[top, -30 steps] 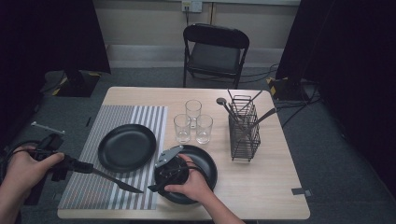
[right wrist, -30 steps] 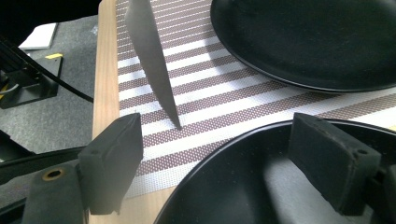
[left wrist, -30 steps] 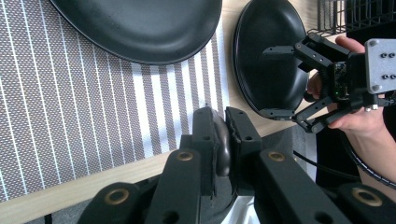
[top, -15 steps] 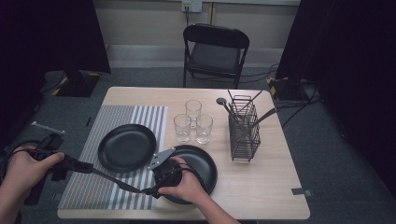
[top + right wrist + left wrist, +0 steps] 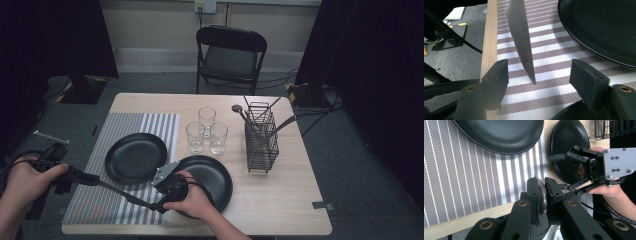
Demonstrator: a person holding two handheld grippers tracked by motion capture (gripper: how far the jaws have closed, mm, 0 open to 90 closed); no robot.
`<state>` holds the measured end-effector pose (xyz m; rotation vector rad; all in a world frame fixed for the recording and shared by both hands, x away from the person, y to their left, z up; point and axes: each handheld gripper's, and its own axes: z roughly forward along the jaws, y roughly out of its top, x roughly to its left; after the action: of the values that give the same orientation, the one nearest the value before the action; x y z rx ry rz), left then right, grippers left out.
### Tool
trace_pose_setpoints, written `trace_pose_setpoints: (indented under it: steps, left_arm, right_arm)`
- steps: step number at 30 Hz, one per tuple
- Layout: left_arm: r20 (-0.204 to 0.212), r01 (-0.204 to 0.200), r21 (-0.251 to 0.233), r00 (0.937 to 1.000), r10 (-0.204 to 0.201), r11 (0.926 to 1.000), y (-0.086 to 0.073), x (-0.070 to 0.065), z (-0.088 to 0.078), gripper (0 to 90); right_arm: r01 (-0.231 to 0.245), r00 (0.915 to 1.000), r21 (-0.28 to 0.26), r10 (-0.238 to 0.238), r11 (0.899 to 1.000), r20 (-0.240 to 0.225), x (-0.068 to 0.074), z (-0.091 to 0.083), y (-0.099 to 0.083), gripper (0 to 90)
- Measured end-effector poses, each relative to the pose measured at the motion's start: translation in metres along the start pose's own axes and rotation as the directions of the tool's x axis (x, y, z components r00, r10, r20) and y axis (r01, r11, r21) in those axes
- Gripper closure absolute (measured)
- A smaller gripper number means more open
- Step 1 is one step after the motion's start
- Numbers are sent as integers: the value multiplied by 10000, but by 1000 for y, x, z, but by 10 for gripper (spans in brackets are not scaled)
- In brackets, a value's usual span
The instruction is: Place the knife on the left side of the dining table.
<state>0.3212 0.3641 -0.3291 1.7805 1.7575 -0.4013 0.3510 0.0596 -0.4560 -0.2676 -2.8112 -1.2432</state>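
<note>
The left gripper (image 5: 75, 175) is clamping its fingers (image 5: 536, 195) on the handle of a knife (image 5: 125, 194), holding it out over the striped mat (image 5: 100, 210) near the bench's (image 5: 280, 210) front edge. The right gripper (image 5: 159, 205) is sitting at the knife's tip, its fingers (image 5: 496, 75) apart and just now narrowing, with the blade (image 5: 522, 42) pointing between them, untouched by either pad. One black plate (image 5: 135, 157) is lying on the mat, another (image 5: 215, 175) just beside it.
</note>
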Motion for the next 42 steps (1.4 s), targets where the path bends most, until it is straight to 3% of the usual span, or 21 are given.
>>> trace_pose_setpoints:
  steps: [15, 17, 19, 26, 33, 42]
  left_arm:
    - [-7, 5, 33, 10000, -5, 10000, 0, 0, 0, 825]
    - [-72, -141, 55, 9999, 141, 9999, 0, 1, 0, 824]
    - [-69, 15, -5, 10000, -15, 10000, 0, 1, 0, 822]
    - [-226, -57, 27, 9997, 58, 10000, -1, 2, -1, 819]
    - [-110, -153, 133, 9998, 155, 9998, 0, 1, -1, 819]
    - [-160, -19, 49, 9999, 20, 10000, 0, -1, 0, 820]
  right_arm:
    - [308, 9993, 280, -302, 9991, -202, 2, 13, -2, 478]
    - [325, 9993, 242, -320, 9992, -201, 1, 13, -2, 500]
    - [280, 9993, 155, -277, 9995, -244, 1, 14, -3, 508]
    - [432, 9987, 235, -425, 9988, -279, 2, 16, -3, 542]
    - [489, 9983, 328, -478, 9983, -345, 2, 19, -2, 570]
    - [624, 9974, 494, -605, 9968, -386, 4, 24, -3, 637]
